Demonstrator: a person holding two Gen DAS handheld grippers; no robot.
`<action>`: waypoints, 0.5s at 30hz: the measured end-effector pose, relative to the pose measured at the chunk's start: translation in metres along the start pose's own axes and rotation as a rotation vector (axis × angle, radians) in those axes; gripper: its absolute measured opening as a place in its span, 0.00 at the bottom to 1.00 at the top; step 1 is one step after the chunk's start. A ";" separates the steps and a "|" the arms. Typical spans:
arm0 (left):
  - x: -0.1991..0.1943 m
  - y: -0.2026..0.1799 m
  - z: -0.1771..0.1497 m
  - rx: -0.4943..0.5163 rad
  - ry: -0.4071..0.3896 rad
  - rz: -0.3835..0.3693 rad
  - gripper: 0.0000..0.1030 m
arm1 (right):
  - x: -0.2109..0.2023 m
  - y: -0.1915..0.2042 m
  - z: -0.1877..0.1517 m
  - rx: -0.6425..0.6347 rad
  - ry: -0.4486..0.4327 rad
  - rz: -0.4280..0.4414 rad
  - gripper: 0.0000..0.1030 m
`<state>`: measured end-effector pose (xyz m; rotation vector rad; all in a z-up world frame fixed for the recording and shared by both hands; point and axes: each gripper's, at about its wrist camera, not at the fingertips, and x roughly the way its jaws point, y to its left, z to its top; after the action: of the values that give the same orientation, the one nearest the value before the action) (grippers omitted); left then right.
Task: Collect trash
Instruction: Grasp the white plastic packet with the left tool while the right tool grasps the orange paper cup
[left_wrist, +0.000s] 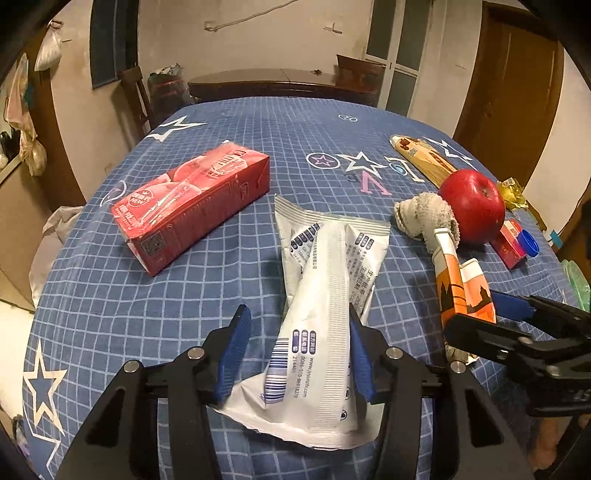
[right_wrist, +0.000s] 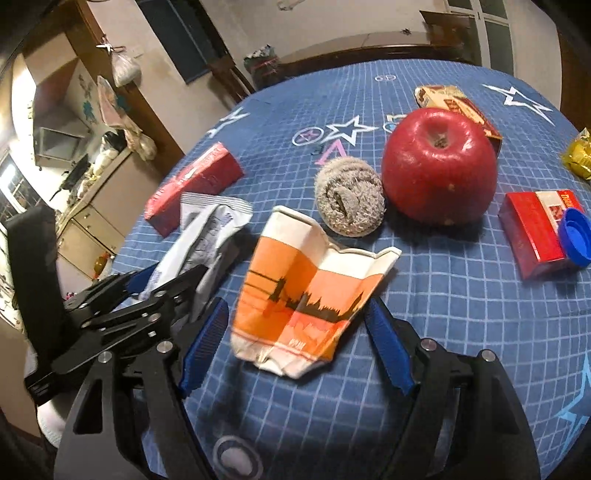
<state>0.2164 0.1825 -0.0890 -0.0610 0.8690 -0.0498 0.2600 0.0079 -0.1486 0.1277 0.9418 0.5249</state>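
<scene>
Left gripper (left_wrist: 295, 350) straddles the white wrapper (left_wrist: 325, 295) lying on the table (left_wrist: 110, 295), fingers apart and not yet pinching; right gripper (right_wrist: 295, 343) stands open around the crushed cup (right_wrist: 306, 295): lower both further, then close squarely across each item's middle.

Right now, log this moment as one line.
left gripper: straddling white wrapper | right gripper: open around crushed paper cup | nothing lifted

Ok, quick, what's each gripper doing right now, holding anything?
Left gripper: open, jaws either side of the white wrapper, not clamped on it.
Right gripper: open, jaws either side of the crushed orange paper cup, not gripping.
</scene>
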 end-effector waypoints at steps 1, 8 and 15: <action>0.000 -0.001 0.000 0.004 0.001 -0.001 0.50 | 0.000 0.000 0.000 -0.006 -0.002 -0.006 0.70; 0.005 -0.013 0.003 0.039 0.005 -0.021 0.47 | -0.010 -0.002 -0.009 -0.071 0.005 0.007 0.41; 0.009 -0.030 0.005 0.063 -0.004 -0.026 0.42 | -0.047 -0.024 -0.028 -0.082 -0.040 0.005 0.39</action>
<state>0.2257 0.1525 -0.0903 -0.0135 0.8621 -0.1013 0.2245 -0.0391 -0.1378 0.0659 0.8797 0.5626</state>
